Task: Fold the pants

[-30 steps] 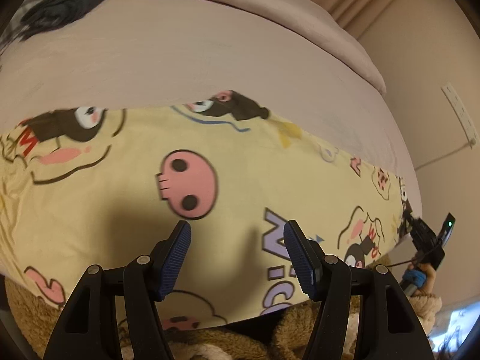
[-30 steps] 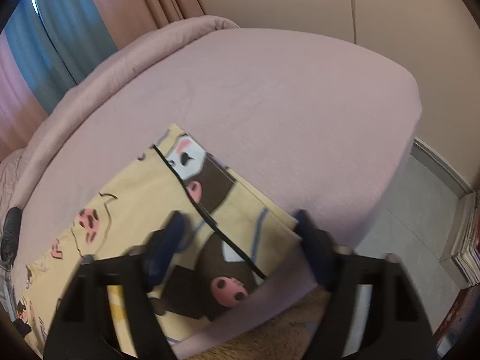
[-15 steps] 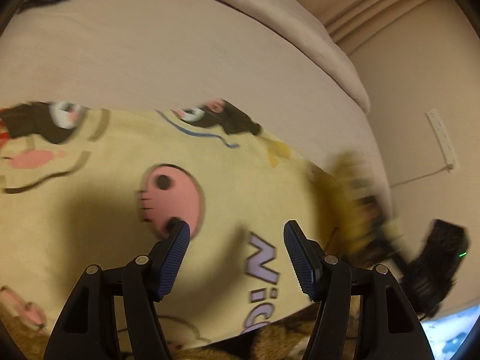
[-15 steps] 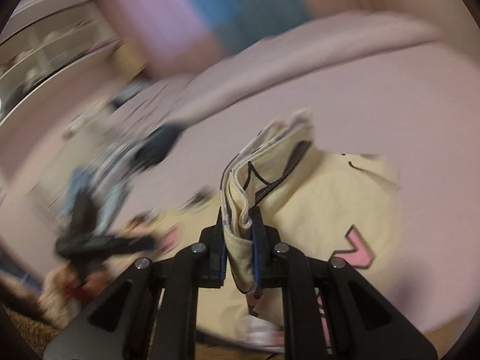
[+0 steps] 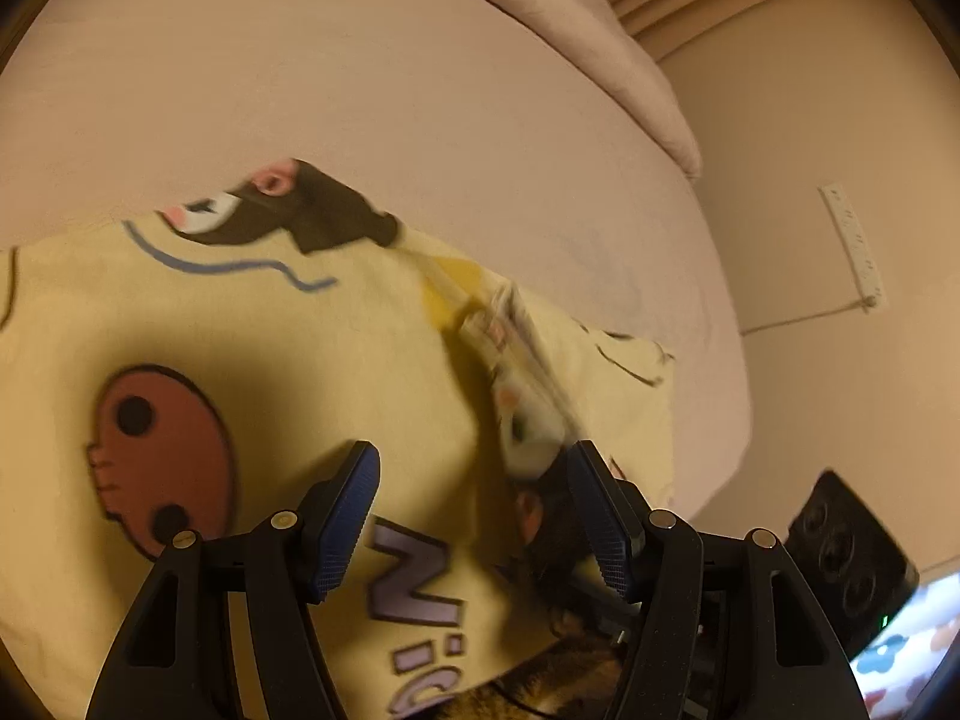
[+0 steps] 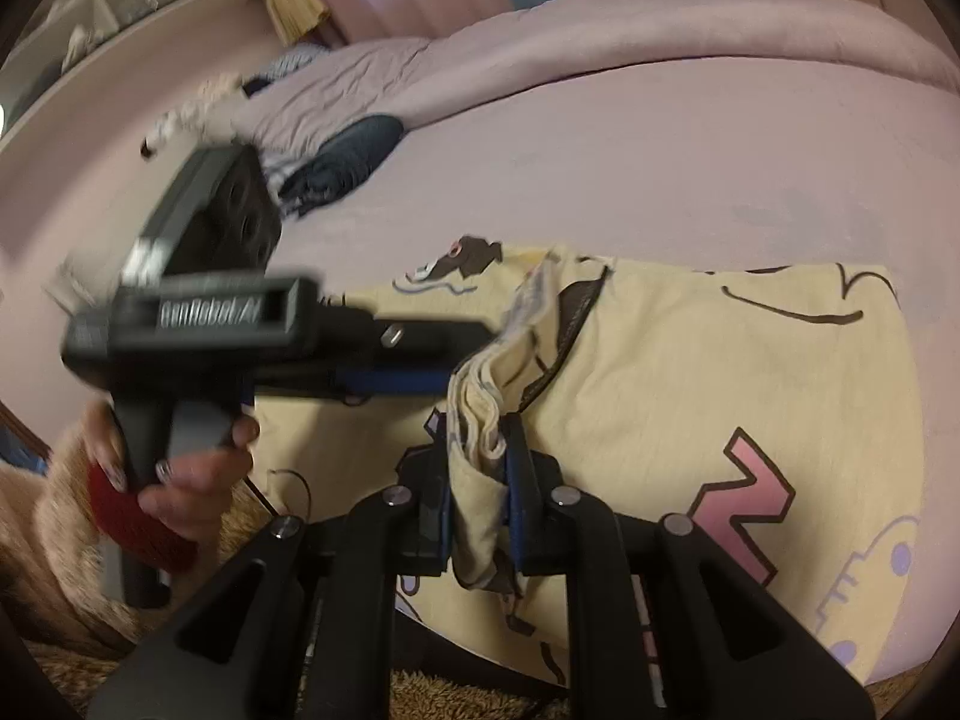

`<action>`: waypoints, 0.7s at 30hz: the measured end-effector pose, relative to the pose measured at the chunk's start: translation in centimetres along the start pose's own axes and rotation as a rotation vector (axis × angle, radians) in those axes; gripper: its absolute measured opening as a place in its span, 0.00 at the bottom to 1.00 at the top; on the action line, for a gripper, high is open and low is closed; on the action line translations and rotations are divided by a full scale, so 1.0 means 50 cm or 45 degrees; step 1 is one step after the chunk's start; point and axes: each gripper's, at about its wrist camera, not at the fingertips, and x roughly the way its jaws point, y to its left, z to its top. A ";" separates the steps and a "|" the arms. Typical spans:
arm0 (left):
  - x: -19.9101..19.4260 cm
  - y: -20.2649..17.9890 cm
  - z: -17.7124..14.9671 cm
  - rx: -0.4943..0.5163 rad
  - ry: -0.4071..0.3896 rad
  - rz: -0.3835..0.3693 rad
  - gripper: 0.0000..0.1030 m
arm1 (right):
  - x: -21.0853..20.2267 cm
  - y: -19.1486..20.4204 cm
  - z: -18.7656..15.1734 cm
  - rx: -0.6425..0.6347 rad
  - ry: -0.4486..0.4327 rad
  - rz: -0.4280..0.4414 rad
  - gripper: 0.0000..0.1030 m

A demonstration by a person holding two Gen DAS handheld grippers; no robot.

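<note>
Yellow cartoon-print pants (image 5: 252,324) lie flat on the pink bed (image 5: 300,90); they also show in the right wrist view (image 6: 720,372). My right gripper (image 6: 477,498) is shut on a bunched end of the pants (image 6: 480,420) and holds it lifted and carried over the flat part. That lifted fold (image 5: 522,372) shows in the left wrist view, just above my left gripper (image 5: 474,516), which is open over the pants with nothing between its fingers. The left gripper's body (image 6: 198,324) crosses the right wrist view, held by a hand.
A dark folded garment (image 6: 348,162) lies on the bed's far side near a rumpled pink duvet (image 6: 540,42). A wall with a power strip (image 5: 852,246) stands to the right of the bed. A brown fluffy rug (image 6: 60,600) lies below the bed's edge.
My right gripper closed on the pants' end and has swung it up and across over the flat part toward the left gripper. My left gripper stayed open and shifted slightly right.
</note>
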 end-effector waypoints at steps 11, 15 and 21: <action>-0.111 0.019 -0.017 -0.008 -0.186 0.216 0.62 | 0.095 0.052 -0.008 -0.026 0.141 0.002 0.52; -0.115 0.006 -0.033 0.064 -0.167 0.258 0.62 | 0.070 0.061 0.002 -0.032 0.171 0.047 0.66; -0.073 -0.037 -0.057 0.199 -0.114 0.209 0.62 | -0.028 0.012 0.019 0.078 0.034 -0.067 0.67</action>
